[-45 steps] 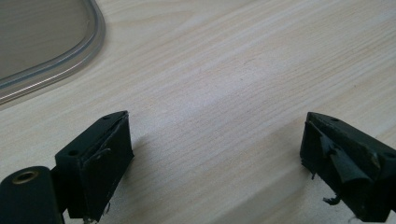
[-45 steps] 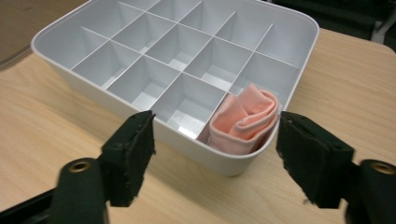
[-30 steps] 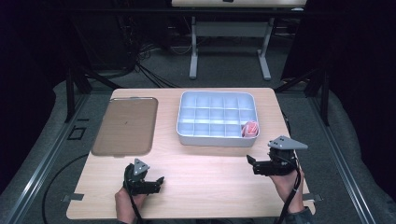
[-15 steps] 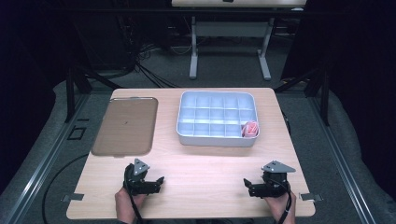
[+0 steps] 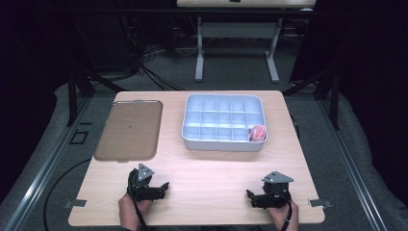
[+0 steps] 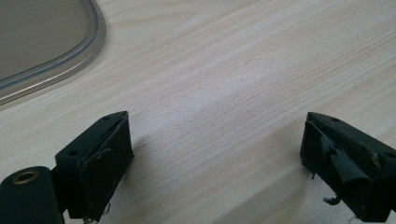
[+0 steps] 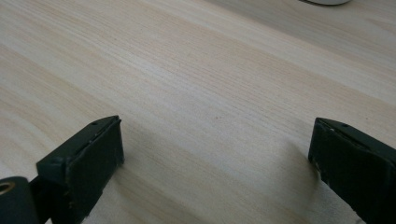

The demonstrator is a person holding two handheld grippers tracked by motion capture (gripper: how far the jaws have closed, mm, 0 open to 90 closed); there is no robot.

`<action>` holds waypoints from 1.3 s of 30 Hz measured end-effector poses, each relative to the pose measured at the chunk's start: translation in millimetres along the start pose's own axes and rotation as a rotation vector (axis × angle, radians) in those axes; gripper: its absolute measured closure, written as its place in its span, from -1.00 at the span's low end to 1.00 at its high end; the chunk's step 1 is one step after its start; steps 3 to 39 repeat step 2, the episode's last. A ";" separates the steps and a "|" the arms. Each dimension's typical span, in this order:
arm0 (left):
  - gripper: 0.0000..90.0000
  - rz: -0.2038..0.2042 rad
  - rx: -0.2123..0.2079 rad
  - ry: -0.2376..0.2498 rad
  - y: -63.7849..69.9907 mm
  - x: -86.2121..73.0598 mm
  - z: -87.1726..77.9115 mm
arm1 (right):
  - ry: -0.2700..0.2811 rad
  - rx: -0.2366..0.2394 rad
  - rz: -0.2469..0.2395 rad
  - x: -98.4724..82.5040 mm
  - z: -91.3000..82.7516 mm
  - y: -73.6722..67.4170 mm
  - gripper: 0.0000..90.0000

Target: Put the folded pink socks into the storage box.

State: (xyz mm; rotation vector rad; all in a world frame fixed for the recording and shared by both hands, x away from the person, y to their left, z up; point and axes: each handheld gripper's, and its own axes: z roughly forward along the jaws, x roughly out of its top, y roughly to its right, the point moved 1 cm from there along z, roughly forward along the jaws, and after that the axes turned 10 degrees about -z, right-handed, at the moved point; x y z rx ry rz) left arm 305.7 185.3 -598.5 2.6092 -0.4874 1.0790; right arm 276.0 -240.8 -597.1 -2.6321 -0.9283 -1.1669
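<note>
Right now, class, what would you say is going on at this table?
A person holds a two-jaw gripper in each hand at the near edge of a wooden table. The left gripper and the right gripper both rest low over bare wood, open and empty. Farther back lie a flat brown tray on the left and a white compartment box on the right, with a small pink item in its near right corner compartment. Nothing is being handled.
</note>
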 end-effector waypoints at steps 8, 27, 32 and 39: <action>-0.80 0.001 0.001 -0.001 -0.1 0.0 -0.1 | 0.002 0.010 0.006 -0.2 0.5 1.3 -0.92; -0.80 0.001 0.001 -0.001 -0.1 0.0 -0.1 | 0.002 0.010 0.006 -0.2 0.5 1.3 -0.92; -0.80 0.001 0.001 -0.001 -0.1 0.0 -0.1 | 0.002 0.010 0.006 -0.2 0.5 1.3 -0.92; -0.80 0.001 0.001 -0.001 -0.1 0.0 -0.1 | 0.002 0.010 0.006 -0.2 0.5 1.3 -0.92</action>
